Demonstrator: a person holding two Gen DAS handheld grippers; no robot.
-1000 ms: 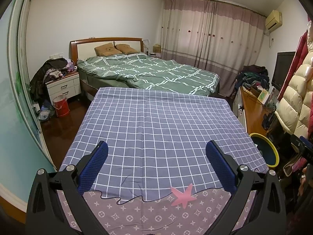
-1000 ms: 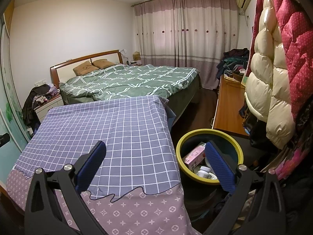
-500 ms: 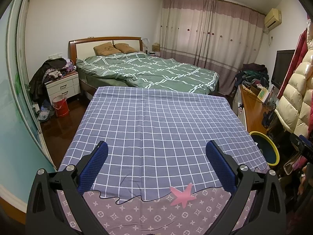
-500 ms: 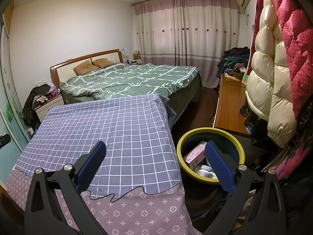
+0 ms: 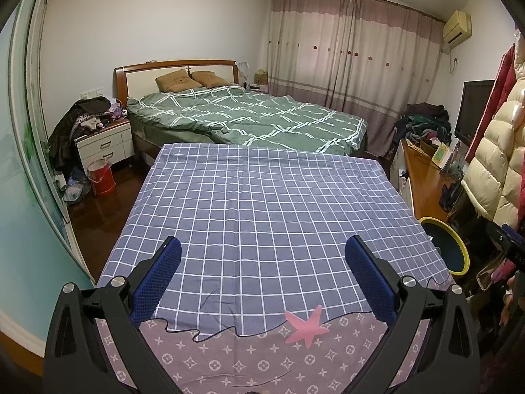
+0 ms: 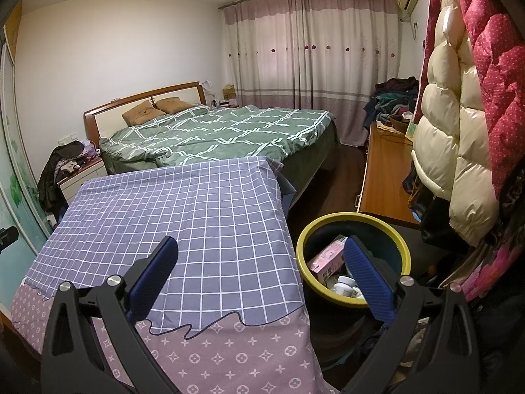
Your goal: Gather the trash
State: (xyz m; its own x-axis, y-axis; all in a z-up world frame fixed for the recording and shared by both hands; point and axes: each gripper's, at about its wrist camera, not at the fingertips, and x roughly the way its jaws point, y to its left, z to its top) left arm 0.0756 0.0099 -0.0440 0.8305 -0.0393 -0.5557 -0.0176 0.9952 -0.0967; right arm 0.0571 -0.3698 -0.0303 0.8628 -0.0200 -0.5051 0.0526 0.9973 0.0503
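Both hand-held grippers, our left [image 5: 262,282] and right [image 6: 261,279], hang wide open and empty above the counter [image 5: 262,197], with the trash bin [image 6: 352,259] beside it holding a pink box [image 6: 326,257].

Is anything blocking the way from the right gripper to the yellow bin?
Nothing visible does. The open right gripper hovers by the checked cloth's edge, and the yellow-rimmed round bin sits just beyond, its top open, a pink carton and white bottle already inside.
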